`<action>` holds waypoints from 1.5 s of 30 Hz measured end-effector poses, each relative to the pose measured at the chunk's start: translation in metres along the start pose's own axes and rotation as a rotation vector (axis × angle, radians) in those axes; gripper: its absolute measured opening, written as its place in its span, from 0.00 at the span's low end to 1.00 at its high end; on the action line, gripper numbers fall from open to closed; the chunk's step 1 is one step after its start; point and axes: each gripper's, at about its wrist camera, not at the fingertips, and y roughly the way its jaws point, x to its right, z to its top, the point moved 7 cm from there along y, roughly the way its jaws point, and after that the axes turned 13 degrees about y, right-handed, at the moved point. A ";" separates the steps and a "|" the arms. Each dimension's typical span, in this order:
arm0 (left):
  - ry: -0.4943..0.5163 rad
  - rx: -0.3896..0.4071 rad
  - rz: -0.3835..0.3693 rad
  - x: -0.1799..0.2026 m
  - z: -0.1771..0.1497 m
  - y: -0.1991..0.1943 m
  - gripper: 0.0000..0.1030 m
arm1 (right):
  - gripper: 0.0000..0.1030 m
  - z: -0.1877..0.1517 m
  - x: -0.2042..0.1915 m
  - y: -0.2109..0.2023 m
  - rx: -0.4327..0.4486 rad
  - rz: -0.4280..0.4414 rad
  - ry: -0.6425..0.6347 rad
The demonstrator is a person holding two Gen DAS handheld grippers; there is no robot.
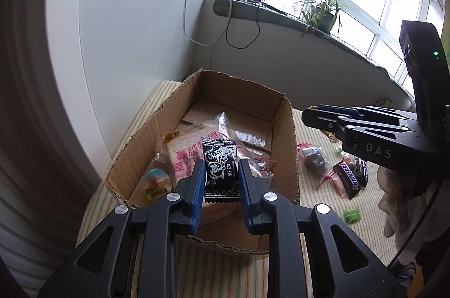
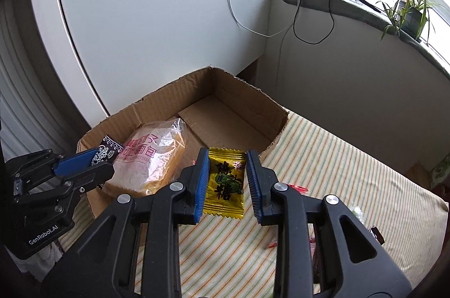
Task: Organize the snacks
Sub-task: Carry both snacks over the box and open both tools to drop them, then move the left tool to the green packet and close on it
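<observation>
My left gripper [image 1: 220, 171] is shut on a black candy packet [image 1: 220, 167] and holds it over the near end of an open cardboard box [image 1: 287, 134]. The box holds a bagged bread loaf [image 1: 185, 154] and other wrapped snacks. My right gripper [image 2: 227, 179] is shut on a yellow candy packet [image 2: 226, 182] above the striped cloth, just right of the box [image 2: 253, 101]. The left gripper [image 2: 92, 160] with its black packet [image 2: 108, 150] shows at the left of the right wrist view, over the box beside the bread [image 2: 152, 154].
Loose snacks lie on the striped cloth [image 1: 315, 185] right of the box: a Snickers bar [image 1: 348, 177], a dark wrapped sweet [image 1: 313, 157], a small green packet [image 1: 351, 214]. A white wall panel stands behind the box. A windowsill with cables and a plant [image 2: 407, 8] runs at the back right.
</observation>
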 end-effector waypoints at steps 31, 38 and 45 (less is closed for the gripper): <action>-0.031 0.009 0.013 -0.003 0.001 -0.007 0.52 | 0.84 0.007 0.007 -0.016 0.049 0.019 0.041; -0.016 0.027 -0.018 0.017 0.007 -0.012 0.52 | 0.84 0.002 0.049 -0.043 0.072 -0.011 0.087; 0.018 0.037 -0.070 0.051 0.012 -0.014 0.52 | 0.84 -0.013 0.112 -0.065 0.077 -0.066 0.166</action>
